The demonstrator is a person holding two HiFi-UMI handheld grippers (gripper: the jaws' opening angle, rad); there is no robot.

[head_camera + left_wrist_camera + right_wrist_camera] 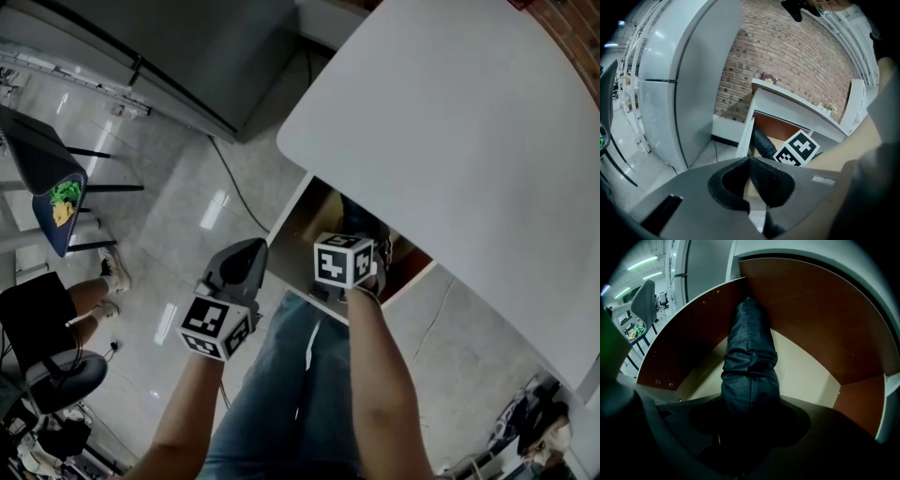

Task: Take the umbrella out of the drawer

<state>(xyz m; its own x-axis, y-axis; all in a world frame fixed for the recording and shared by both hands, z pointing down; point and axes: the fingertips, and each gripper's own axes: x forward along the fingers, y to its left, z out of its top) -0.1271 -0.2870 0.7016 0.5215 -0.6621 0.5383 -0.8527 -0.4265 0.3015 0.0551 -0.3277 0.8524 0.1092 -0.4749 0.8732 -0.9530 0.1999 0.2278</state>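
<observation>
Dark folded umbrella (749, 366), laid toward drawer's (806, 380) back-left corner; right tool (748, 414) spread wide astride near end; left tool (750, 161) closed, empty.

The head view looks steeply down on the drawer (300, 236), which both gripper views also face, the right closest.

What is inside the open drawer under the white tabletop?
A dark folded umbrella lies in the drawer, on its pale floor along a brown side wall. The right gripper covers the umbrella's near end, so that end cannot be seen.
</observation>
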